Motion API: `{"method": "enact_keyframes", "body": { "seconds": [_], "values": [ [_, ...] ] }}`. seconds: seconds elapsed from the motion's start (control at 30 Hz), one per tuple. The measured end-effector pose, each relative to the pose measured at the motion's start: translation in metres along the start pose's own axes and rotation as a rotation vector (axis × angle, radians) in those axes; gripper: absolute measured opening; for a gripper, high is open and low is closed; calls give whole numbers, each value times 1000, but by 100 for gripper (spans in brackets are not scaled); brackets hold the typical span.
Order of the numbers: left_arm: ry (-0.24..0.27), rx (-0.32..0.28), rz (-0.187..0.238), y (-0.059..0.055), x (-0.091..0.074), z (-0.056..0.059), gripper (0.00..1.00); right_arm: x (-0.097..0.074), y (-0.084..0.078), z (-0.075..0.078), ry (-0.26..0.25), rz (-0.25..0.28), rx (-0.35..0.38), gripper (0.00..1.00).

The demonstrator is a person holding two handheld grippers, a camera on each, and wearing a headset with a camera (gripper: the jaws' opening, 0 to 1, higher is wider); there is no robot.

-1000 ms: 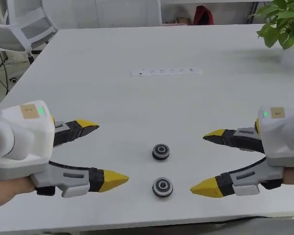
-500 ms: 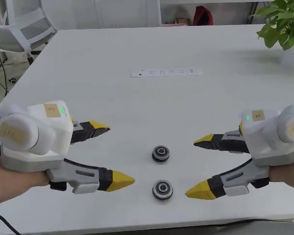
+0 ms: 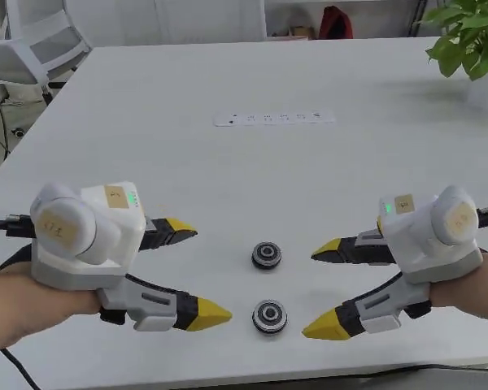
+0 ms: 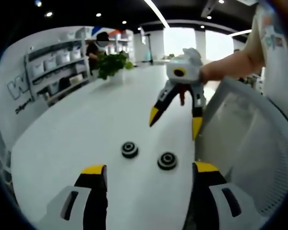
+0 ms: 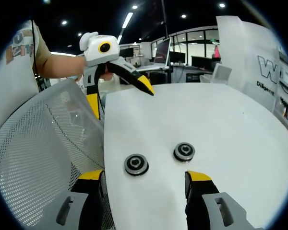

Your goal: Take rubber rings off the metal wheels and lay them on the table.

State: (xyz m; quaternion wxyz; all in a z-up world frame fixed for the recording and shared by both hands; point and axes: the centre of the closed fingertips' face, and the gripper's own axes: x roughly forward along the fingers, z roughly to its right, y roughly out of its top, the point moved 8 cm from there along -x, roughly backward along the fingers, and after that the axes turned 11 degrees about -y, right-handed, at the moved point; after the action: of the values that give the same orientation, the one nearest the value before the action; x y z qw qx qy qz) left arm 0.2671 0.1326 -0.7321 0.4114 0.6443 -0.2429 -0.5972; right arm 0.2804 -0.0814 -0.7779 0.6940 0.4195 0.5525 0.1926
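Note:
Two small metal wheels with black rubber rings lie flat on the white table (image 3: pixel 228 179): a far wheel (image 3: pixel 266 255) (image 4: pixel 129 149) (image 5: pixel 184 152) and a near wheel (image 3: pixel 269 314) (image 4: pixel 167 161) (image 5: pixel 136 164). My left gripper (image 3: pixel 202 272) (image 4: pixel 149 168) (image 5: pixel 120 96) hovers open just left of them, its yellow tips wide apart. On the right, my right gripper (image 3: pixel 317 291) (image 5: pixel 144 176) (image 4: pixel 175 123) is open too and faces the left one across the wheels. Neither gripper touches a wheel or holds anything.
A white power strip (image 3: pixel 275 119) lies further back on the table. A potted plant (image 3: pixel 468 36) stands at the far right corner. A white office chair (image 3: pixel 41 41) is at the far left. A mesh chair back (image 5: pixel 43 143) sits by the table's near edge.
Both grippers have come inward toward the two wheels, narrowing the gap between them. Both stay open. The wheels have not moved.

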Motion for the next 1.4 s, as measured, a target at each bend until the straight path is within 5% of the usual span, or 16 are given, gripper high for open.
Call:
{"method": "enact_keyframes", "body": {
  "seconds": [0.4,0.9,1.4],
  "values": [
    [-61,0,-53,-13,19,-1,68,17,-8,-9,76,-49,-44,56],
    [-130,13,-79,-12,38,1,60,30,-7,-9,116,-44,-51,43],
    [-192,5,-108,-12,59,7,41,39,-7,-14,155,-58,-66,34]
  ]
}}
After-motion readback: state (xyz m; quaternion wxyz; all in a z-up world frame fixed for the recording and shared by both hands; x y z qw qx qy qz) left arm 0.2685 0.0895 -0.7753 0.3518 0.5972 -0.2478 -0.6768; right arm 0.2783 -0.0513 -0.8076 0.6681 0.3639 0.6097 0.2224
